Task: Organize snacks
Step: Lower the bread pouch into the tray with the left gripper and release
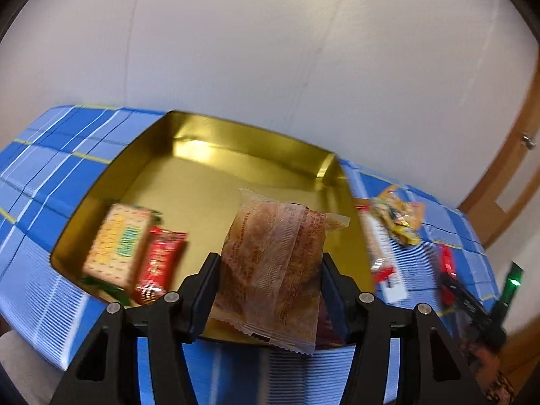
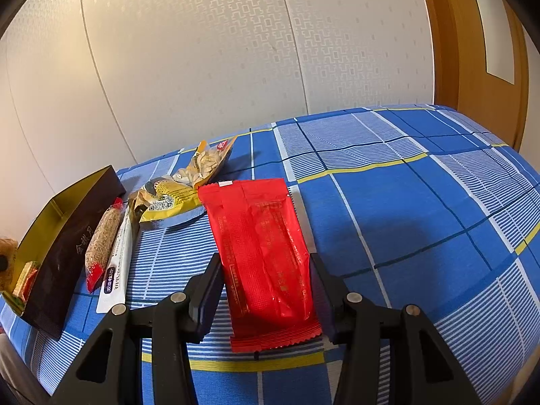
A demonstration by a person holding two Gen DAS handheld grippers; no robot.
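Left wrist view: your left gripper [image 1: 270, 270] clamps a translucent pastry packet [image 1: 273, 266] over the near edge of the gold tin [image 1: 236, 135]. It is light, soft and crushable, so pinch its crimped seams. Your right gripper [image 2: 266, 276] squeezes a slick red foil packet [image 2: 263, 246] against the blue plaid cloth [image 2: 405, 219]; that crinkly film can slip.

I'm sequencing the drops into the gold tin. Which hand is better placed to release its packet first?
Left. The left gripper holds the clear-wrapped pastry over the gold tin. The right gripper grips the red packet above the cloth, beside the tin.
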